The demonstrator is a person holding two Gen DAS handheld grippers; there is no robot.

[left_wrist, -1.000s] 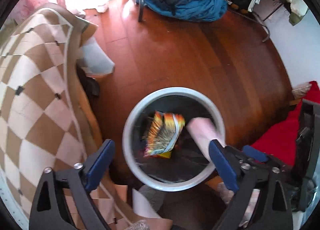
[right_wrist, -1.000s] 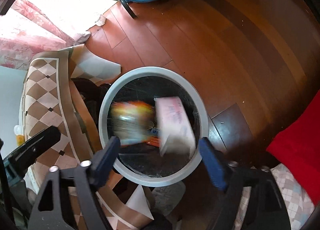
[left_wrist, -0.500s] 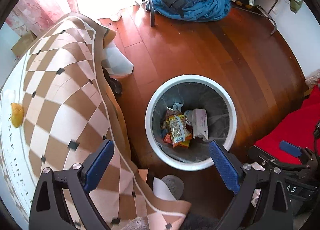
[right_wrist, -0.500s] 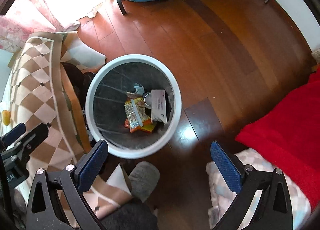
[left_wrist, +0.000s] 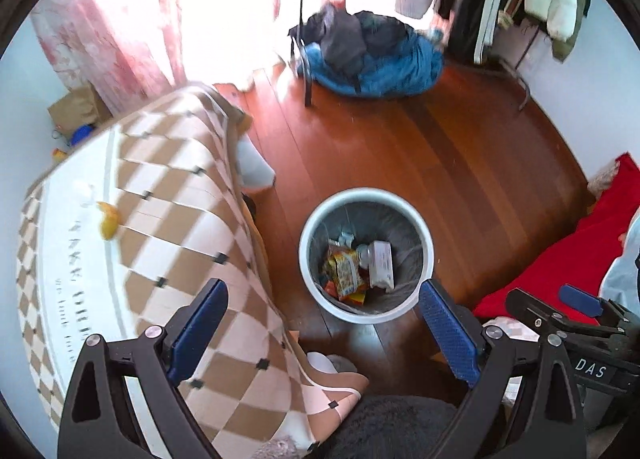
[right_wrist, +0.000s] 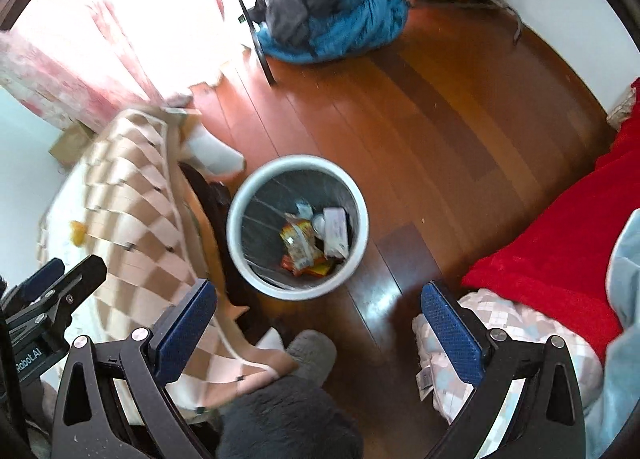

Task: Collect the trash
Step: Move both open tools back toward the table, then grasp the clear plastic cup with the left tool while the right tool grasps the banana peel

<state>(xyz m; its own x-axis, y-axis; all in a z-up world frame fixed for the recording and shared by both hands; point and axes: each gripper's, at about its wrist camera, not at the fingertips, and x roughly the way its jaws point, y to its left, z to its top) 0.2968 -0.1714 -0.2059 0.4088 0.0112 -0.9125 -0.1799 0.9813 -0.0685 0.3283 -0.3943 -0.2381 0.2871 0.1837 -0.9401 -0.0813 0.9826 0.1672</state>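
White-rimmed round plastic bin with dark liner (left_wrist: 425, 235) (right_wrist: 240, 203) stands on red-brown wooden floor (left_wrist: 440, 163) (right_wrist: 400, 107), just beside tabletop under brown-and-cream checked cloth (left_wrist: 168, 195) (right_wrist: 132, 195). Inside bin: orange-yellow crinkled snack wrapper (left_wrist: 345, 273) (right_wrist: 299, 245), white flat carton (left_wrist: 381, 264) (right_wrist: 335, 233) touching it. Left tongs (left_wrist: 324, 333) spread wide, empty, above bin's near rim. Right tongs (right_wrist: 319, 333) likewise wide apart, empty. Small yellow scrap (left_wrist: 108, 220) (right_wrist: 77, 233) lies on cloth. Blue bedding heap (left_wrist: 376, 67) (right_wrist: 340, 31) far across floor.
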